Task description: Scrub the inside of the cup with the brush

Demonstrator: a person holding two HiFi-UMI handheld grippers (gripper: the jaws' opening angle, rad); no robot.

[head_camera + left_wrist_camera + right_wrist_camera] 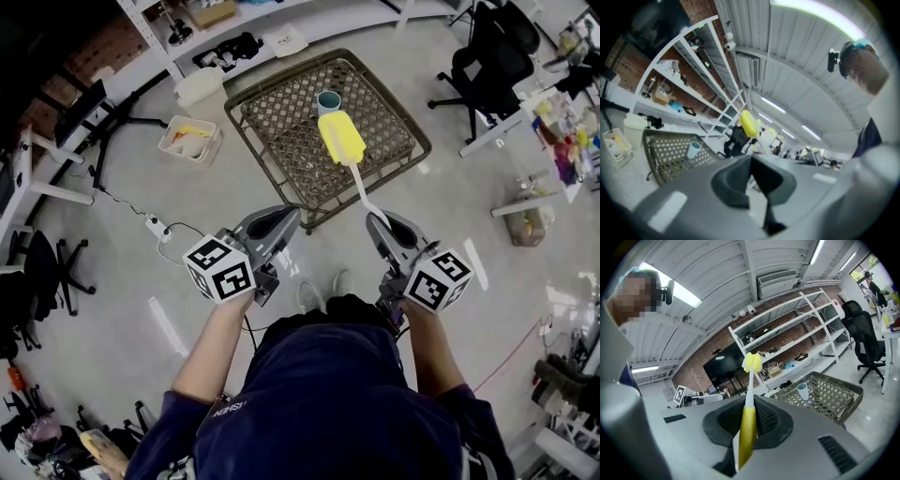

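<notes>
Two grippers are held out side by side in front of the person, both short of the mesh-topped table (281, 131). The right gripper (382, 228) is clamped on the brush (341, 139). Its own view shows the yellow grip end of the handle pinched between the two dark pads, and the thin white shaft runs straight out to a yellow sponge head. From the head view that head hangs over the table's mesh, just nearer the person than the cup (328, 101). The right gripper view shows the brush raised in the air and well apart from the cup — nothing touches.

The left gripper (284, 223) carries nothing. Its jaws are pressed together with no gap between the pads, and it sits level with the right one, off the table's near corner.

The cup, pale teal, stands upright with its mouth open on the mesh, toward the far side of the table. A white bin (190, 141) with yellow contents sits on the floor left of the table, and a black office chair (492, 56) stands off to the right.
</notes>
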